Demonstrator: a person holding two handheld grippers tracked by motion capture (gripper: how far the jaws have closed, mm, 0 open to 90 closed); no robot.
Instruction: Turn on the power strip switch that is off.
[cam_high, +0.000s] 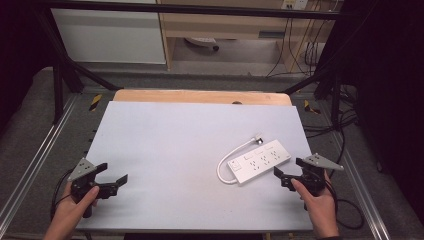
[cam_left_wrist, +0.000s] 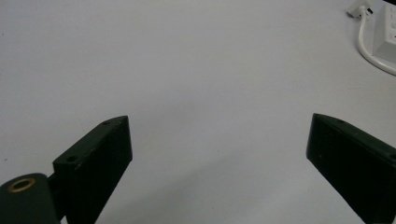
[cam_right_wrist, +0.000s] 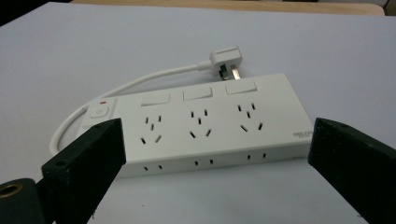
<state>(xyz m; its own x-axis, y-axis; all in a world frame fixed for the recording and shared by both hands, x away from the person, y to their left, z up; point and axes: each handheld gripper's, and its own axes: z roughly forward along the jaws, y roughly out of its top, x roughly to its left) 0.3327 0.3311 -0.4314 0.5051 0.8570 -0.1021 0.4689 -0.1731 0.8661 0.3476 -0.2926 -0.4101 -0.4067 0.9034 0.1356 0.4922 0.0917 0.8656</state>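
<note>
Close to the near edge of the table (cam_high: 165, 150), the left gripper (cam_high: 111, 180) sits by the near left corner, jaws spread wide and holding nothing. The right gripper (cam_high: 286, 176), by the near right corner, is just as wide open and empty, and the white power strip (cam_high: 260, 162) lies just beyond its jaws. The strip's cord (cam_high: 231, 153) loops round to a plug (cam_right_wrist: 226, 59) behind it. The table's left and far stretches are bare.
</note>
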